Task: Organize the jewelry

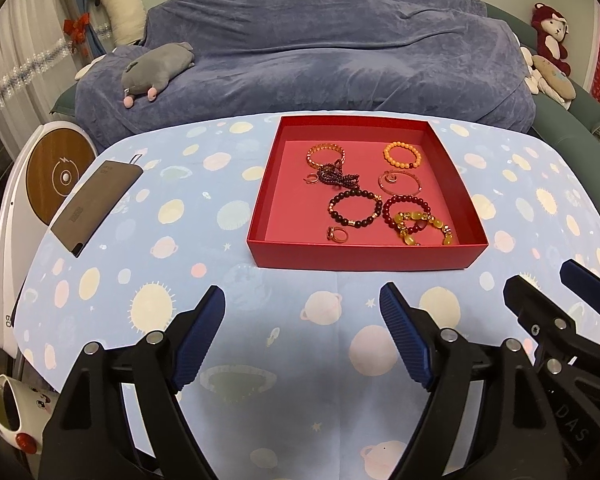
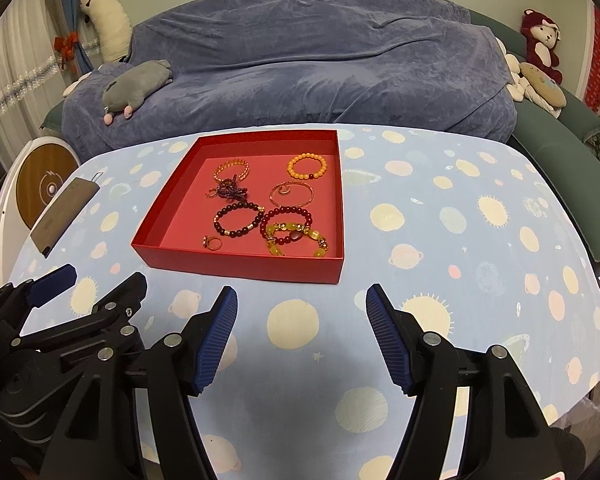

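Jaws of both the left gripper (image 1: 302,300) and right gripper (image 2: 302,300) stand released and empty before the red box (image 1: 364,258); next, I think, comes reaching for a bracelet (image 1: 403,155).

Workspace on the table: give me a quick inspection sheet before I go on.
Surface: table under a pale blue planet-print cloth, flat.
Job's things: shallow red cardboard box holding all the jewelry: orange bead bracelet, dark bead bracelet, yellow stone bracelet, thin metal bangle, gold ring.
Clutter: grey flat case near the cloth's left edge.
Grippers: left tool and right tool both open, nothing between the pads, hanging short of the box.
Cables: nothing seen.
Surroundings: sofa under a blue-grey velvet throw, grey plush toy, curtains at the left.
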Demonstrator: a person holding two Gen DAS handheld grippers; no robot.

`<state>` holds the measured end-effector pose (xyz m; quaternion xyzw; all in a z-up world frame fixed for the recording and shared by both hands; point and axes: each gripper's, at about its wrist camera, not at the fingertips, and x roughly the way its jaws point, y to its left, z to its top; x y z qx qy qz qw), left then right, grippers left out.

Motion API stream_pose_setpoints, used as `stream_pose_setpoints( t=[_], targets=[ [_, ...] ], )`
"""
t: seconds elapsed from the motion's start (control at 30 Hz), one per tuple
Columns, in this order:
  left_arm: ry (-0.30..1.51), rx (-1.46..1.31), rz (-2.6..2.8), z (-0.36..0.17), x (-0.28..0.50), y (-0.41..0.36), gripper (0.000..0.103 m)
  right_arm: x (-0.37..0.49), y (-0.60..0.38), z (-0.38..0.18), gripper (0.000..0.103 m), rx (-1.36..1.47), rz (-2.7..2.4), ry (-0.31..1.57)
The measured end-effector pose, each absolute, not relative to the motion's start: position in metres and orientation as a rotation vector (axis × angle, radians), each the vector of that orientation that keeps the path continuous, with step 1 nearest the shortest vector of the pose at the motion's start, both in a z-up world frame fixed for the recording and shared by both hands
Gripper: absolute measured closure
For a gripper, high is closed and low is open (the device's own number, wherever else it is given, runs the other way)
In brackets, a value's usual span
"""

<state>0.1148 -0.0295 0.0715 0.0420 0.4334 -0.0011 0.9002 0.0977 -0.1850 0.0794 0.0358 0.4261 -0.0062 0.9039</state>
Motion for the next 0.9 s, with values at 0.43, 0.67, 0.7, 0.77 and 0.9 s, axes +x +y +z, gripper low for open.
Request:
stream_pose_setpoints(
  t=[0.43, 0.67, 0.7, 0.77, 0.9],
  targets=[
    [0.902, 0.064, 0.033, 0.066, 0.108, -0.021, 0.018, 0.090, -0.188, 0.073, 0.023, 0.080, -0.040, 0.885],
    [0.907, 0.069, 0.047, 0.062, 0.108, -0.018, 0.013, 0.090, -0.189, 0.071, 0.019, 0.073, -0.050, 0.888],
    [0.909, 0.068, 0.049, 0.062, 0.108, -0.018, 0.013, 0.090, -0.189, 0.070, 0.018, 0.072, -0.048, 0.885],
    [0.910, 0.069, 0.059, 0.061, 0.109, -0.016, 0.012, 0.090, -0.189, 0.069, 0.010, 0.076, -0.041, 0.884],
    [0.915, 0.065, 0.066, 0.058, 0.109, -0.014, 0.009, 0.092, -0.193, 0.065, 0.006, 0.104, -0.013, 0.898]
  ],
)
